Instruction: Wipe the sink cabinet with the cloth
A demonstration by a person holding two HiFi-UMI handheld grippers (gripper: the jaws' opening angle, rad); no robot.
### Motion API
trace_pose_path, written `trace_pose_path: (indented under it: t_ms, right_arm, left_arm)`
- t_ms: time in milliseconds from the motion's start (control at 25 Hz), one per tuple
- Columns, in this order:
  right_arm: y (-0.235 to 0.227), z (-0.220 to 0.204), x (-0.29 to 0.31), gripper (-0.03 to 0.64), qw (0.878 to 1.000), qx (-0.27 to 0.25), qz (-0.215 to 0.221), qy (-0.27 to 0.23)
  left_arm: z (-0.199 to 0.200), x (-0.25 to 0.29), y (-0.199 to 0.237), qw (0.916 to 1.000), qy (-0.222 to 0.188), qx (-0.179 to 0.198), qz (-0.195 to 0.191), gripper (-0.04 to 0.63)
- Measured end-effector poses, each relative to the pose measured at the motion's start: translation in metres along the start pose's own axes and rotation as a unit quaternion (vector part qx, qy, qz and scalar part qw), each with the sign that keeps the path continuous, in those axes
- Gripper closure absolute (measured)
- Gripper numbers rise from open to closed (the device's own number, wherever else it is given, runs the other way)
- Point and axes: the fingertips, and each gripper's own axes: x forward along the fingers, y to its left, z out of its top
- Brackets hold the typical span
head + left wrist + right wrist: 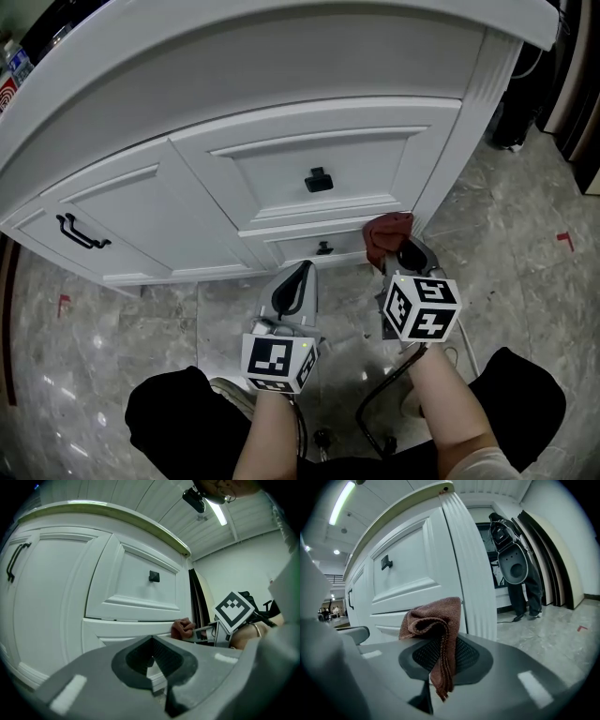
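The wiping step was judged to be under way. The cloth (pixel 436 620), a brown rag, was seen pinched between the closed jaws of the right hand-held gripper (pixel 440 663), with a bunched fold standing above the pads and a strip hanging down between them. In the head view the cloth (pixel 386 233) was found low on the front of the sink cabinet (pixel 262 84), at the right end of the lower drawer (pixel 302 246) and just beside the fluted corner post (pixel 459 141); it appeared to be pressed to the white face, though contact could not be confirmed. The left hand-held gripper (pixel 152 660) was seen with its jaws pressed together on nothing, held low, near the cabinet's base and apart from the cloth.

Much of the front was judged yet to be covered: the upper drawer (pixel 319 150) with its black knob (pixel 319 180) and the door (pixel 112 220) at the left. For the next move, steady pressure would be called for, with the cloth drawn across the panel and guided around the knob so that the grip is not lost.
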Motion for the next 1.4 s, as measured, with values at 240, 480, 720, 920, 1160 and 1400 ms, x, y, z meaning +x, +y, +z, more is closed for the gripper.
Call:
trace_pose_path:
  t_ms: [240,480,720,920,1160,1400]
  right_arm:
    - [-0.009,-0.001,-0.011,0.528,0.998,0.006,-0.055,-0.014]
    - [0.079,-0.013,-0.004,0.526,0.999,-0.011,0.045,-0.011]
    - [0.159,-0.046,0.02,0.527,0.991,-0.032,0.125,0.018]
    - [0.209,-0.07,0.045,0.527,0.985,-0.037,0.167,0.036]
    - [0.219,-0.083,0.062,0.528,0.987,-0.017,0.154,0.043]
    - [0.193,-0.089,0.065,0.528,0.991,0.003,0.125,0.048]
  left_arm:
    - [-0.016,-0.003,0.011,0.9998,0.014,-0.003,0.01,0.595]
    - [-0.026,-0.027,0.047,0.9989,0.022,0.002,0.04,0.595]
    - [-0.025,-0.057,0.087,0.9964,0.011,-0.007,0.083,0.595]
    - [-0.032,-0.077,0.111,0.9953,0.021,-0.002,0.094,0.595]
    - [-0.042,-0.088,0.134,0.9934,0.031,0.0,0.11,0.595]
    - [-0.047,-0.077,0.124,0.9951,0.035,0.001,0.093,0.595]
